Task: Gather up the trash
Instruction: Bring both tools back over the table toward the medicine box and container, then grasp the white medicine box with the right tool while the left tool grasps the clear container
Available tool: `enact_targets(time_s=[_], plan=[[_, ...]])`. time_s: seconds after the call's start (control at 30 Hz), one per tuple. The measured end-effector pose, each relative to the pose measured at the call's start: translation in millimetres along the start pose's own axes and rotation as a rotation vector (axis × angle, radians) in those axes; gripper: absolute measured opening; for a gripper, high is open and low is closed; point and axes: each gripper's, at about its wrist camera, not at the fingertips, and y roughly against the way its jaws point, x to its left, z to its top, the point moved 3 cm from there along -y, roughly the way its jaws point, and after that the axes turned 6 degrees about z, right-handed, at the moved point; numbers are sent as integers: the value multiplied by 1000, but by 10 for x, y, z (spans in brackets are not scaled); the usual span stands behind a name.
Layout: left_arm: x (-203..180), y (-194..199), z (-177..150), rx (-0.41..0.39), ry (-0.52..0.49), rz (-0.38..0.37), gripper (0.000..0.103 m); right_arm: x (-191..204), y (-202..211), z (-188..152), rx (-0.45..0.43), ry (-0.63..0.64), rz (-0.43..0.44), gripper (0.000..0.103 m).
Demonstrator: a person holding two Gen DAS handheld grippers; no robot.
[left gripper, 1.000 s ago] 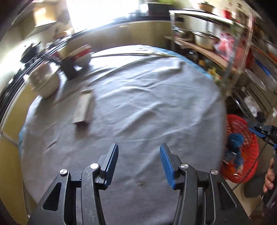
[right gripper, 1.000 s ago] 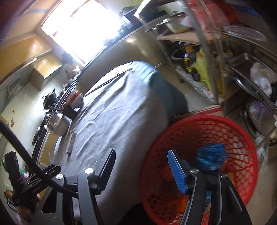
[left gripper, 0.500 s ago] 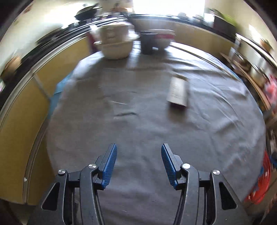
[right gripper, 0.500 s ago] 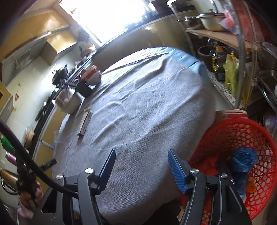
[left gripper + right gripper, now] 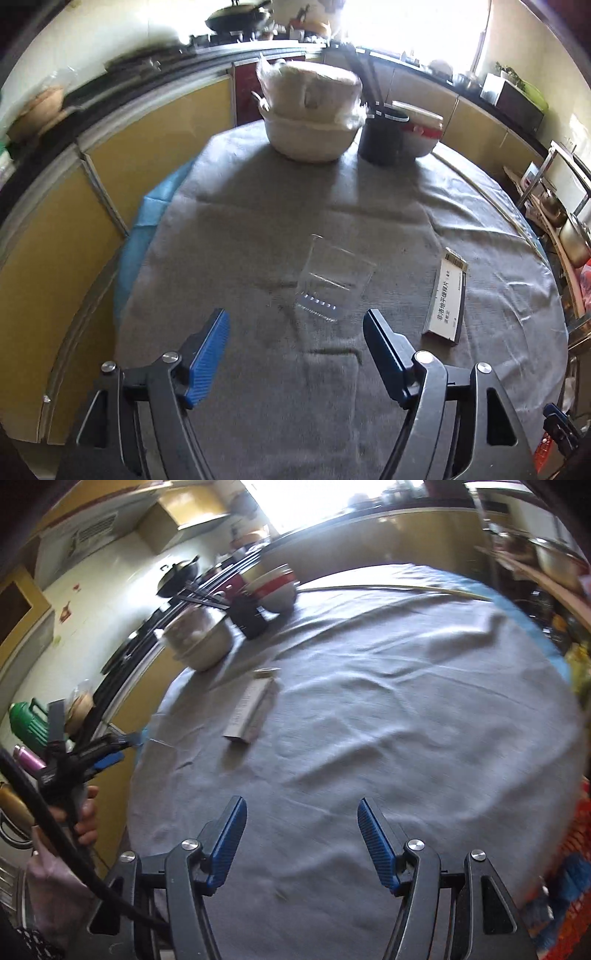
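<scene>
Both tools empty: left tool point(image 5: 295, 332) just widened, right tool point(image 5: 299, 827) apart.

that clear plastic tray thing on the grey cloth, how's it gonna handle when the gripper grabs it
The clear plastic tray looks thin and empty, so it is probably very light and may flex or crumple under the pads. Its glossy surface could slip, and on the grey cloth it would likely skid if nudged.

You're looking at a grey cloth point(image 5: 332, 192) over a blue underlay point(image 5: 155, 206). At twelve o'clock a white bowl point(image 5: 310, 122) is sitting beside a black cup point(image 5: 384, 138) and a red-banded bowl point(image 5: 424, 134). The box point(image 5: 447, 299) at three o'clock is showing white with black print. The clear tray point(image 5: 332, 284) is showing grey through it. The pads point(image 5: 208, 354) are ribbed blue.
</scene>
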Motion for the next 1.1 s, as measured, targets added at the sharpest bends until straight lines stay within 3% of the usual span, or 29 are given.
enact_targets(time_s=[0.17,0.43,0.47,0.5,0.8,0.97,1.1], plan=[[-115,-179,64,25,-41,-27,75,283,-468,322,31,5,27,67],[-205,-333,108,-5,-104,-102,75,505,-1151,687,74,-32,16,67],[-195,-339,110,-17,-108,-107,70,525,-1223,723,76,-35,6,67],[-182,-347,107,-29,-110,-110,52,540,-1275,746,79,-38,-1,67],[27,-318,-28,-91,-87,-157,49,694,-1823,909,131,-46,-126,67],[205,-169,-115,-117,-36,-160,49,728,-2071,916,155,-22,-269,67],[320,-4,-184,-146,2,-144,49,750,-2132,902,133,7,-316,67]])
